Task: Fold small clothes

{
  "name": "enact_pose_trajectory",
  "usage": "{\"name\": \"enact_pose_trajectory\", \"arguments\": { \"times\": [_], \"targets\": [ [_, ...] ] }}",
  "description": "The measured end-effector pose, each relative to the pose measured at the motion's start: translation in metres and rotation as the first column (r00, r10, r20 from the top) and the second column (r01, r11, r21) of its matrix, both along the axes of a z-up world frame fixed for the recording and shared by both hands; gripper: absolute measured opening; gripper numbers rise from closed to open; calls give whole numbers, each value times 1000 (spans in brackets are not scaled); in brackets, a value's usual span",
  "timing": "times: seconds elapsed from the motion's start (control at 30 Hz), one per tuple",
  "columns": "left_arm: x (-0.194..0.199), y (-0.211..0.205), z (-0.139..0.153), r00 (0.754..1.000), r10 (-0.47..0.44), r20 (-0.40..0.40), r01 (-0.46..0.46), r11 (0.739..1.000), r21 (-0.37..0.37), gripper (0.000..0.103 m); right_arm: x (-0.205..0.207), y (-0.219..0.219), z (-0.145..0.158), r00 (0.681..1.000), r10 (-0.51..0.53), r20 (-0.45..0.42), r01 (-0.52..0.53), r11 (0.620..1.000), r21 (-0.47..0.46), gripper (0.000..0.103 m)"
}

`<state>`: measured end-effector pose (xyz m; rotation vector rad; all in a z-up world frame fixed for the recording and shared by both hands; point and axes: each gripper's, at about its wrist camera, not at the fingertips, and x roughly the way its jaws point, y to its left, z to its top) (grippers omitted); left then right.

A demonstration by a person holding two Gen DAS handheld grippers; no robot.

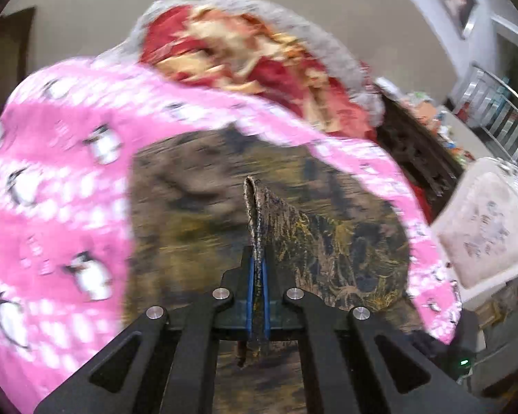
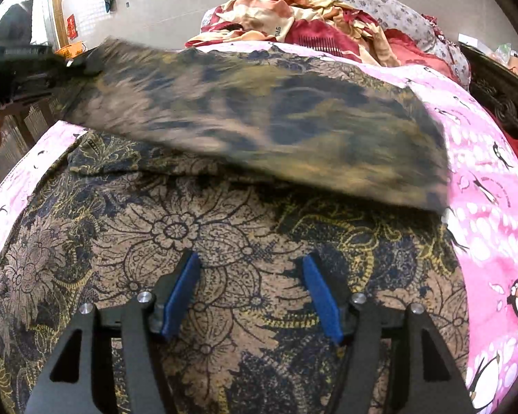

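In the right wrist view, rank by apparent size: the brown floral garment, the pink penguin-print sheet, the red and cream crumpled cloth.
1. Brown floral garment, though nearest the camera.
2. Pink penguin-print sheet, partly covered.
3. Red and cream crumpled cloth, farthest away.

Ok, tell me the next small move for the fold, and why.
Probably carry the left hand-held gripper on across and lay its pinched edge down over the flat part of the patterned garment. That gripper is shut on the fabric edge, and the lifted flap hangs in mid-air above the flat half. The right hand-held gripper stands open and empty over the garment.
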<state>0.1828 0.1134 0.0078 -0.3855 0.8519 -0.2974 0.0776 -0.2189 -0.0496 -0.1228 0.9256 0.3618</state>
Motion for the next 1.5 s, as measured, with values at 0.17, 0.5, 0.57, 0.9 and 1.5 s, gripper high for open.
{"name": "enact_pose_trajectory", "arguments": {
  "times": [0.17, 0.5, 0.57, 0.9, 1.5],
  "targets": [
    [2, 21, -35, 997, 44, -70, -41, 998, 53, 0, 0, 0, -1, 1000, 0, -1, 0, 1000, 2, 67],
    [-21, 28, -32, 988, 150, 45, -152, 986, 62, 0, 3, -1, -5, 1000, 0, -7, 0, 1000, 16, 68],
    [-15, 23, -37, 989, 146, 23, -148, 986, 80, 0, 4, -2, -6, 1000, 0, -8, 0, 1000, 18, 68],
    [-6, 39, -38, 969, 244, -38, -233, 955, 181, 8, 16, -15, 16, 999, 3, -37, 1, 994, 107, 70],
    [-9, -2, -75, 976, 216, 36, -218, 949, 225, 0, 109, -77, 9, 984, -123, -128, 126, 992, 15, 14]
  ]
}}
